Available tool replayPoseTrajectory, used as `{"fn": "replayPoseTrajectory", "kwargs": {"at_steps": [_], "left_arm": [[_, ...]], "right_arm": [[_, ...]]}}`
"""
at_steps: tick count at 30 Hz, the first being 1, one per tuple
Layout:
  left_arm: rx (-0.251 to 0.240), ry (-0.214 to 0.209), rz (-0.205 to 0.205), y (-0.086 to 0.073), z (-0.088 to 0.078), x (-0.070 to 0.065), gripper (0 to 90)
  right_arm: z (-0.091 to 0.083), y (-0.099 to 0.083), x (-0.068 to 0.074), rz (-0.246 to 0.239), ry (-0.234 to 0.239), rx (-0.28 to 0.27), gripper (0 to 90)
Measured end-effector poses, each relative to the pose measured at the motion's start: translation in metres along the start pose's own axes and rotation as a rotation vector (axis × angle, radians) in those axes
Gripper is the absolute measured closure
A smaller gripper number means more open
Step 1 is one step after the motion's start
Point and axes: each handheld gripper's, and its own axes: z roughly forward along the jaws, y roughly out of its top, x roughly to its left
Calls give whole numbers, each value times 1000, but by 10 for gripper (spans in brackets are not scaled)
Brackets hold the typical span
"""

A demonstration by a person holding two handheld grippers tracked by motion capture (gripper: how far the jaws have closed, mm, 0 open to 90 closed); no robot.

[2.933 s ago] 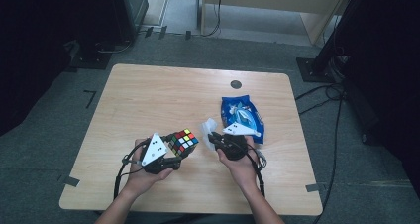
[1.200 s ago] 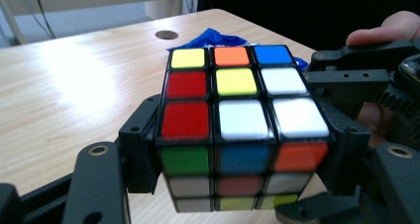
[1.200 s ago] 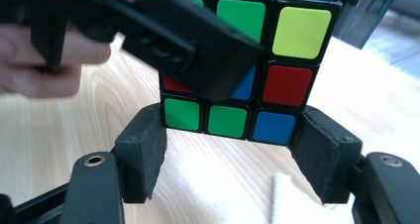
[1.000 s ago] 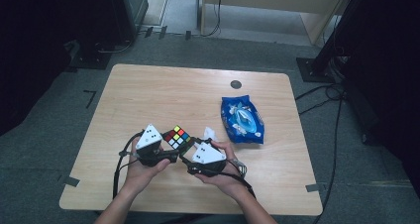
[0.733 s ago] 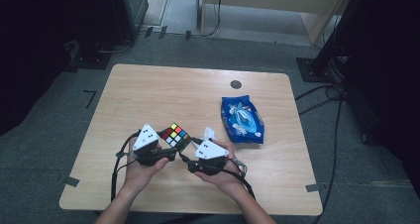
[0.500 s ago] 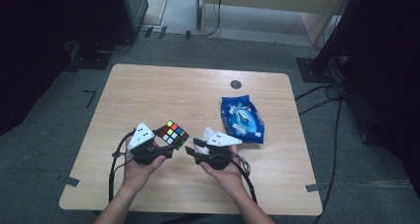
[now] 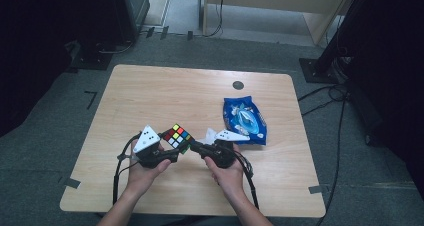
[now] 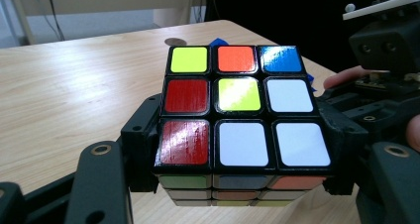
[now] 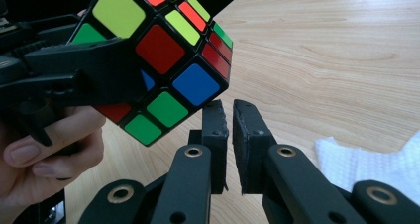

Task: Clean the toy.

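Since the earliest frame, both grippers and the cube [image 7: 177,137] are seen brought toward the near middle of the table [image 7: 150,86], away from the blue packet [image 7: 245,120]; the right gripper [image 9: 230,116] has just been closing, with nothing between its jaws, which now stand almost together just under the cube's lower corner. Cube: clamped across its bottom layer by the left gripper [image 8: 237,159], held clear of the tabletop, tilted in the high view. Item description: a three-by-three puzzle, scrambled, black-framed with glossy stickers; upper face shows yellow-green, orange, blue, red and white squares, side faces green, blue and red. Handling note, as a judgement: the left grip is best kept firm and square on one layer only, so the others stay free; the closed right jaws should be applied gently to a corner or edge, as a hard push may slip off the slick stickers or lever the cube out. White tissue [image 9: 376,159] is noted nearby.
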Motion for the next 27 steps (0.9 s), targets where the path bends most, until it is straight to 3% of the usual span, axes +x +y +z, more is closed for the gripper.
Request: {"fn": "replayPoseTrajectory", "kwargs": {"at_steps": [6,10,20,22,24,26,27], "left_arm": [[6,-39,-10,0,0,2,337],[21,-52,15,-1,1,0,332],[36,-71,45,-1,2,-3,324],[25,-47,76,-1,1,-5,326],[11,-34,78,0,-1,-4,336],[2,-27,74,1,-4,-1,337],[-1,-24,71,1,-5,1,337]], "right_arm": [[-6,1,2,8,2,-35,882],[-13,4,3,-20,-7,-75,900],[-22,10,16,-232,-80,-118,898],[-23,11,16,-257,-104,-110,815],[-24,14,14,-274,-141,-103,676],[-25,17,10,-271,-137,-83,607],[-24,17,8,-285,-157,-61,576]]}}
